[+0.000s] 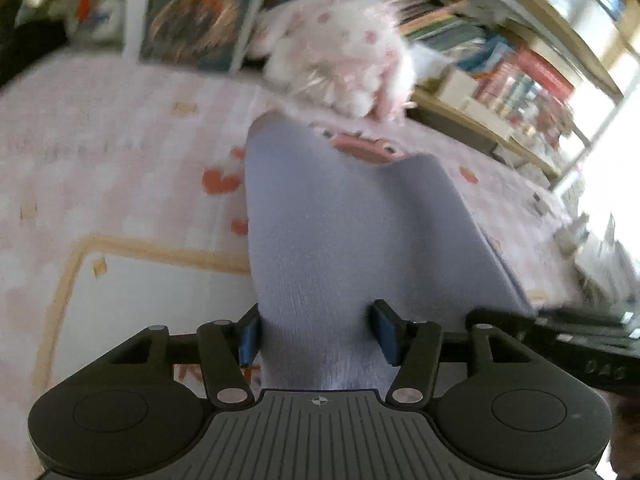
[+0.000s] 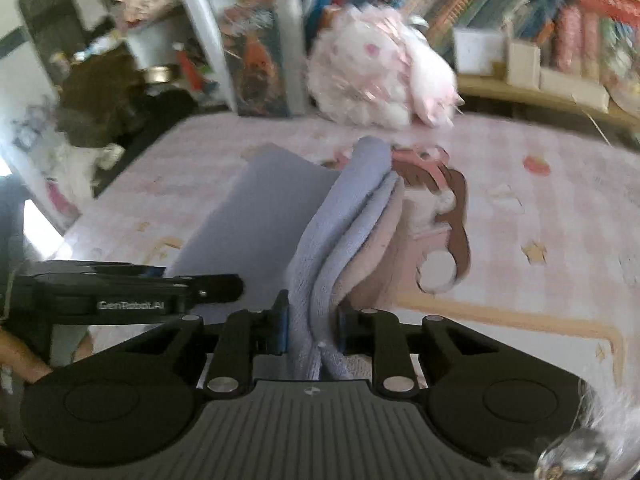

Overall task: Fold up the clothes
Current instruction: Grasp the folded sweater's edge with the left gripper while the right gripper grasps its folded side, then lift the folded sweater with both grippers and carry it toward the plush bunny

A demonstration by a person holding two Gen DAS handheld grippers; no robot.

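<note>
Lavender knit fills the middle of our left wrist view: the garment lies on a pink checked bedspread and runs up between the fingers of the left gripper. We see those fingers apart, one blue pad at each edge of the cloth, and we cannot tell whether they press on it. A fluffy white and pink plush toy sits beyond the garment's far end, with a bookshelf behind it. The right gripper's black body reaches in at the lower right.

In our right wrist view the right gripper has its fingers drawn together on a bunched fold of the garment, which stands up as a ridge; the flat part lies to its left on the bedspread. The left gripper enters from the left edge, just beside the cloth. The plush toy rests at the bed's far side before the bookshelf.
</note>
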